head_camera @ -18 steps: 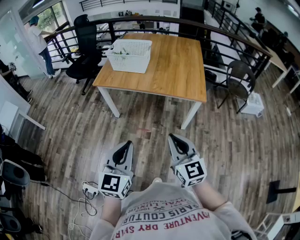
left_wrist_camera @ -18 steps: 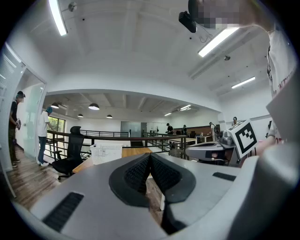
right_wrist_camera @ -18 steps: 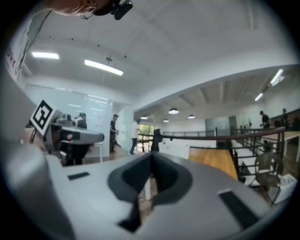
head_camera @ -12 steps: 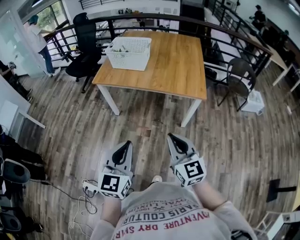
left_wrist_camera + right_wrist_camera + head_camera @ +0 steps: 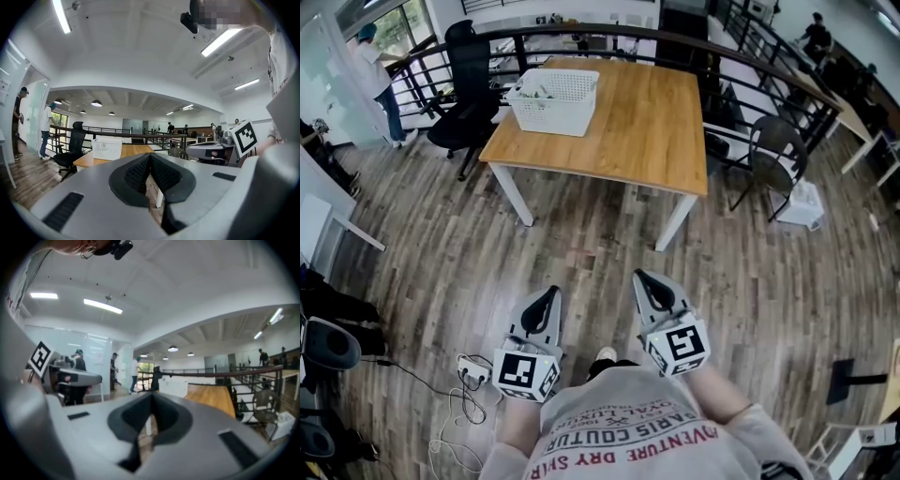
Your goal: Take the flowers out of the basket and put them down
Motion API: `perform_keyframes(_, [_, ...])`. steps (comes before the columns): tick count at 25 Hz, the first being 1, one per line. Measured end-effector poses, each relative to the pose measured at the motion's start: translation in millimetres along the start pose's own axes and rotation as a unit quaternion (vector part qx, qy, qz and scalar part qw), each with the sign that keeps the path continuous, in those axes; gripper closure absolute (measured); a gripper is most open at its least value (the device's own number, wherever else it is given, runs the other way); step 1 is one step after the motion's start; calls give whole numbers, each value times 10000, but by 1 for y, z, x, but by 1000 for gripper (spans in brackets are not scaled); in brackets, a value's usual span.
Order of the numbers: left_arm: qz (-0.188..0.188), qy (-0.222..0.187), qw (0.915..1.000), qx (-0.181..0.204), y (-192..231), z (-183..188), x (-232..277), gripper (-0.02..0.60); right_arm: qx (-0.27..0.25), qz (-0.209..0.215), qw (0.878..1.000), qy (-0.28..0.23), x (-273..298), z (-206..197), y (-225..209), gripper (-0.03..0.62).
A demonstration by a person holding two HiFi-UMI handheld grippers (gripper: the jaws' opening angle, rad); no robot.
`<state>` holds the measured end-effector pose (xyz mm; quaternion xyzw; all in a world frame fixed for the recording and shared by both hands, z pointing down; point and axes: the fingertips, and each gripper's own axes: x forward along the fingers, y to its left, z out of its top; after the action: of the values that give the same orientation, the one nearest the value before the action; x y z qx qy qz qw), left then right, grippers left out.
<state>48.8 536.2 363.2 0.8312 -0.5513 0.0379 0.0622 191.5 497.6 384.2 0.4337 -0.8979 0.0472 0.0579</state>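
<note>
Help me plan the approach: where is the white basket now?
Head view: the white basket sits on the wooden table at its far-left corner, beside the black office chair.

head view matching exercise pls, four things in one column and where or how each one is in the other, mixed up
Things:
1. white basket
2. black office chair
3. power strip
4. right gripper

Places or states:
A. on the floor beside the left gripper
B. jaws together, holding nothing
C. on the wooden table, at its far left corner
D. on the floor, left of the table

Pairs: 1-C, 2-D, 3-A, 4-B
</note>
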Motion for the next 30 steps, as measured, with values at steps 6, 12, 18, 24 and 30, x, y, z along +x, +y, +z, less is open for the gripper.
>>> perform_keyframes(6, [119,169,9997,-107,0,-23,1,558,172,102,9995,261,10,-21,-4,566])
perform_keyframes(12, [446,254,9985,-164,38,-37,29,558,165,230,9992,298,65,-27,-31,568])
perform_keyframes(18, [702,301,9970,-161,116,-36,98,558,186,350,9986,352,168,-26,-65,568])
perform_keyframes(24, [632,250,9977,-34,200,0,208,558,295,479,9980,281,293,2,-114,566])
perform_keyframes(30, [653,175,9977,-86,260,16,288,558,141,451,9985,287,385,12,-155,566])
